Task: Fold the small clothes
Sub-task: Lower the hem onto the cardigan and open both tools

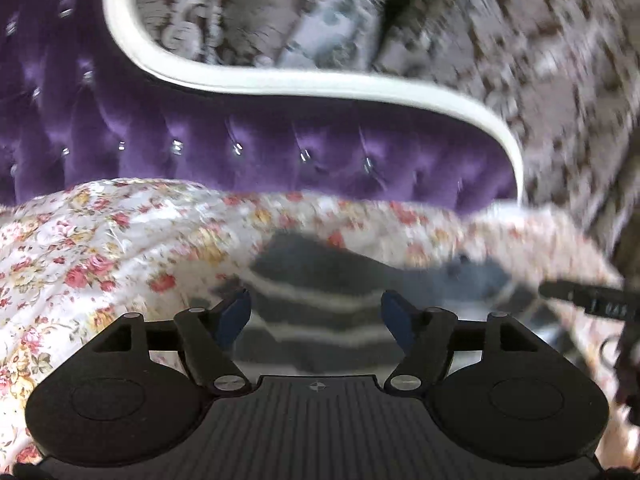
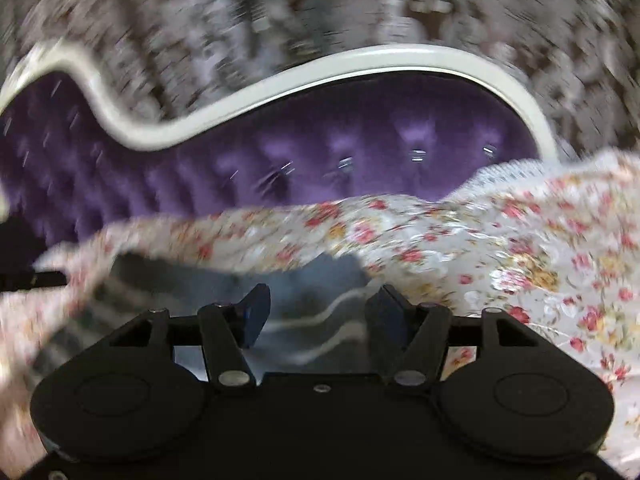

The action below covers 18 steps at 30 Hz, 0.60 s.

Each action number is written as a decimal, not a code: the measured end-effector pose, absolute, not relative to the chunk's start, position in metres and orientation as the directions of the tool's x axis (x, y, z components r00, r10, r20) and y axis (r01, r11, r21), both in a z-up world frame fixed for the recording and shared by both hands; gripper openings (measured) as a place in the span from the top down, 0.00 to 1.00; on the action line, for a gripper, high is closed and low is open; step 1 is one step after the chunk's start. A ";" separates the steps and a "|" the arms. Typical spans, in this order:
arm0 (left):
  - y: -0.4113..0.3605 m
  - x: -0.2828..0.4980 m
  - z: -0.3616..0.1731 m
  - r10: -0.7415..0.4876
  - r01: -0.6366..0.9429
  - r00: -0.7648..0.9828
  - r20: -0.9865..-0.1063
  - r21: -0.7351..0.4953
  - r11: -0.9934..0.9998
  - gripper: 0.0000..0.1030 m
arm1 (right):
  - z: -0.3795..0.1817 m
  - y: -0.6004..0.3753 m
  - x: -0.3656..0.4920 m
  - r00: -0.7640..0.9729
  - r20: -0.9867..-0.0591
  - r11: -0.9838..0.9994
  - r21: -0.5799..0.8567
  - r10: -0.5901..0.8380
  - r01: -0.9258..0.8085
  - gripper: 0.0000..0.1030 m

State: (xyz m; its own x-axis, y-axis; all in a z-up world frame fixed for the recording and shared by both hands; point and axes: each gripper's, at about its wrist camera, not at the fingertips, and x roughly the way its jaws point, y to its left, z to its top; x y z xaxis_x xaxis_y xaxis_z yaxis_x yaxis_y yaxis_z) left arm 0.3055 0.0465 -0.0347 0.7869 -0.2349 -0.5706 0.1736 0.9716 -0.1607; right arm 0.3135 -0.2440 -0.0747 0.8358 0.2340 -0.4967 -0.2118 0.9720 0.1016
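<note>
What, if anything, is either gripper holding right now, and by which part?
Nothing is held. The left gripper and right gripper both stand open, fingers apart, over the grey striped garment lying on the floral bedspread.

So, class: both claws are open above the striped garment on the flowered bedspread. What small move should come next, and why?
Probably lower the left claw onto the near edge of the striped garment and close. Both it and the right claw stand open and hold nothing, and the garment lies loose on the bedspread. The blur leaves its exact edge unclear.
</note>
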 end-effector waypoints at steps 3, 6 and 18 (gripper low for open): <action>0.041 0.308 -0.055 -0.205 0.173 0.763 -0.613 -0.112 0.978 0.32 | -0.082 -0.225 0.309 0.825 -0.522 0.966 -0.005 0.218 -0.258 0.37; 0.040 0.314 -0.082 -0.153 0.162 0.711 -0.687 -0.053 0.985 0.25 | -0.089 -0.219 0.313 0.811 -0.547 0.961 -0.038 0.210 -0.275 0.38; 0.050 0.303 -0.094 -0.159 0.130 0.750 -0.642 -0.093 0.987 0.18 | -0.096 -0.228 0.364 0.785 -0.607 0.982 -0.039 0.125 -0.186 0.46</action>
